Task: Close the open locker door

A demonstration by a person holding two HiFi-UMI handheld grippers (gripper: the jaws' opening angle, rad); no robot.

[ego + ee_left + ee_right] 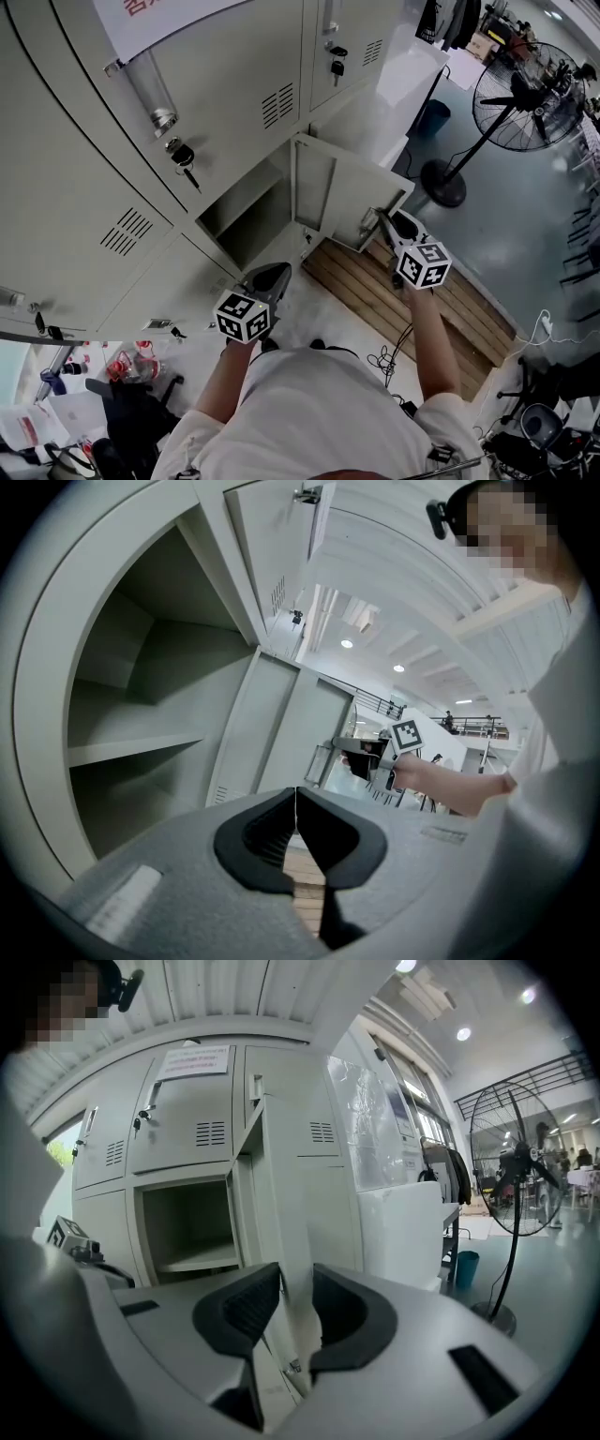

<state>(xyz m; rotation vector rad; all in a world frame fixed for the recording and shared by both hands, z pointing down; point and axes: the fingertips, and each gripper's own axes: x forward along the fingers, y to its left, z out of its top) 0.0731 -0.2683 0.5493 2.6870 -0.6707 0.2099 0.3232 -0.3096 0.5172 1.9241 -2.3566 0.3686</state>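
Observation:
The open locker door (342, 192) swings out to the right of its empty compartment (248, 211), which has one shelf. My right gripper (386, 220) is at the door's free edge. In the right gripper view the door's edge (281, 1204) stands between the parted jaws of that gripper (295, 1312), and I see no firm press on it. My left gripper (272, 278) hangs lower, in front of the compartment, shut with nothing in it. In the left gripper view its pads meet (296, 803), with the compartment (141, 724) and the door (291, 724) beyond.
Closed lockers surround the open one, and one above has keys (183, 159) in its lock. A wooden pallet (403, 300) lies under the door. A standing fan (525, 98) and a blue bin (433, 117) stand to the right. Cables (384, 356) trail on the floor.

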